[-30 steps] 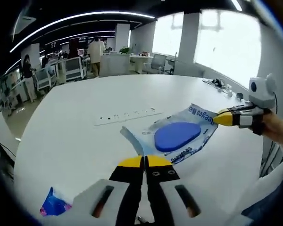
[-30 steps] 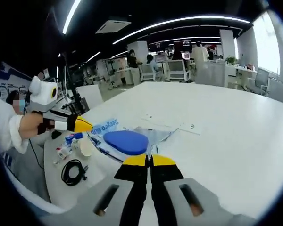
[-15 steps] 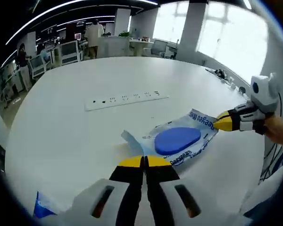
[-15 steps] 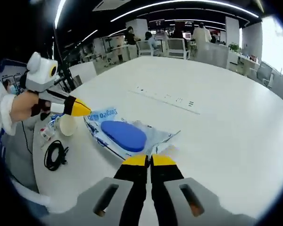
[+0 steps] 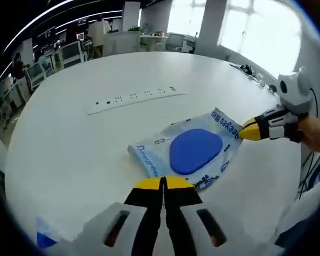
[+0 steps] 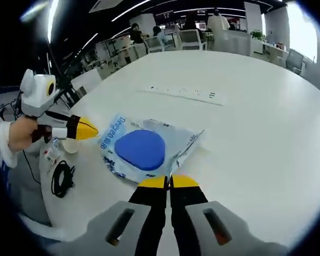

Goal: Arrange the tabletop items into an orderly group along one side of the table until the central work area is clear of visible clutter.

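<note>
A clear plastic bag (image 5: 194, 151) printed with blue lettering holds a blue oval pad and lies flat on the white table (image 5: 69, 144). In the left gripper view my left gripper (image 5: 162, 183) is shut, its yellow tips meeting the bag's near edge. My right gripper (image 5: 244, 132) comes in from the right, tips closed at the bag's far corner. The right gripper view shows the bag (image 6: 141, 149) from the other side. There the right gripper (image 6: 169, 181) is shut at the bag's near edge, and the left gripper (image 6: 93, 129), held by a hand, touches its left corner.
A row of sockets (image 5: 133, 98) is set into the table behind the bag. A blue wrapper (image 5: 45, 240) lies near the table's edge. A coiled black cable (image 6: 61, 178), a white cup (image 6: 72, 145) and small bottles sit by the rim. Desks and people stand far behind.
The bag, earlier raised and slack between the two grippers, now lies flat on the table. Both cameras have tilted down over it.
</note>
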The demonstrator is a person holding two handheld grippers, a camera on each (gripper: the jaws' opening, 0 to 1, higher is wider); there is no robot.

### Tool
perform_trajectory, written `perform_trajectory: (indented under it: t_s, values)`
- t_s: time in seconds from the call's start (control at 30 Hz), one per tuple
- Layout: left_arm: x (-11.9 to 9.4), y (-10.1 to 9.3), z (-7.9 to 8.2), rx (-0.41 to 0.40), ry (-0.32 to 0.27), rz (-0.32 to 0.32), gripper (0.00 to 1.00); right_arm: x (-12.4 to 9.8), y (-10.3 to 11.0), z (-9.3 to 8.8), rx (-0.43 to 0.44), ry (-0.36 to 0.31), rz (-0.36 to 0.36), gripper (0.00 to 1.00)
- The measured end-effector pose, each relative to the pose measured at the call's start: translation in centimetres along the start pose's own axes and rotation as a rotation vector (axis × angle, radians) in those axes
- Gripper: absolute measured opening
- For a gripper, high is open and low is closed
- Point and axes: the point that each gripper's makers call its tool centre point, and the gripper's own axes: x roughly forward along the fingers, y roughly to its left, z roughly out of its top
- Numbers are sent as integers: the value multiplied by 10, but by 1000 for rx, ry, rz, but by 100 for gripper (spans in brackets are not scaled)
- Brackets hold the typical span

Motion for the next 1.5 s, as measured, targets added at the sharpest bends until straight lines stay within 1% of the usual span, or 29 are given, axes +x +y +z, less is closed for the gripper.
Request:
perform_trajectory:
  t_s: [0.07, 0.1, 0.23, 0.4, 0.47, 0.5, 0.63, 0.67, 0.7, 0.83, 0.93, 0.97, 1.0, 1.13, 1.2, 1.23, 1.27, 1.3, 1.37, 1.4, 1.47, 1.5]
  values:
    - [4, -1, -5, 34, 24, 8, 0, 3, 2, -4, 7, 7, 6, 0]
    - [7, -1, -10, 57, 45, 15, 0, 4, 2, -6, 6, 14, 5, 0]
    - [13, 0, -25, 48, 84, 15, 0, 6, -1, -14, 29, 31, 6, 0]
    - [16, 3, -31, 41, 95, 25, 0, 9, -7, -22, 58, 42, 8, 0]
    - [17, 2, -32, 41, 99, 25, 0, 10, -9, -25, 84, 46, 10, 0]
    - [19, 2, -33, 37, 99, 25, 0, 11, -10, -26, 112, 39, 13, 0]
    - [21, 1, -33, -3, 89, 24, 0, 14, -11, -34, 191, 55, 14, 0]
    - [22, 0, -34, -2, 88, 24, 0, 13, -11, -32, 211, 42, 15, 0]
    - [22, 0, -34, 0, 87, 25, 0, 13, -11, -33, 216, 45, 15, 0]
    - [23, 2, -35, -13, 75, 23, 0, 14, -10, -34, 187, 47, 16, 0]
    - [23, 2, -35, -38, 65, 24, 0, 14, -10, -34, 213, 34, 20, 0]
    - [22, 1, -35, -37, 63, 25, 0, 15, -10, -34, 230, 33, 21, 0]
    - [22, 1, -35, -30, 61, 27, 0, 13, -9, -34, 228, 38, 22, 0]
    - [22, 1, -34, -35, 67, 30, 0, 13, -7, -31, 162, 51, 26, 1]
    - [20, 1, -32, -33, 67, 36, 0, 10, -7, -29, 146, 45, 24, 4]
    - [17, 3, -25, -9, 31, 56, 0, 8, -7, -27, 148, 37, 28, 6]
    - [14, 5, -21, -3, 8, 69, 0, 6, -7, -25, 169, 25, 30, 10]
    - [8, 5, -15, -8, -18, 82, 0, 4, -8, -24, 172, 15, 28, 16]
    - [2, 4, -6, -4, -62, 84, 1, -1, -9, -19, 160, -11, 21, 24]
    - [-4, 4, 0, 8, -85, 87, 4, -5, -7, -17, 147, -22, 27, 28]
    - [-11, 4, 7, 21, -112, 87, 12, -12, -2, -10, 113, -64, 59, 33]
    - [-17, 3, 12, 27, -131, 85, 20, -17, 1, -7, 113, -85, 74, 36]
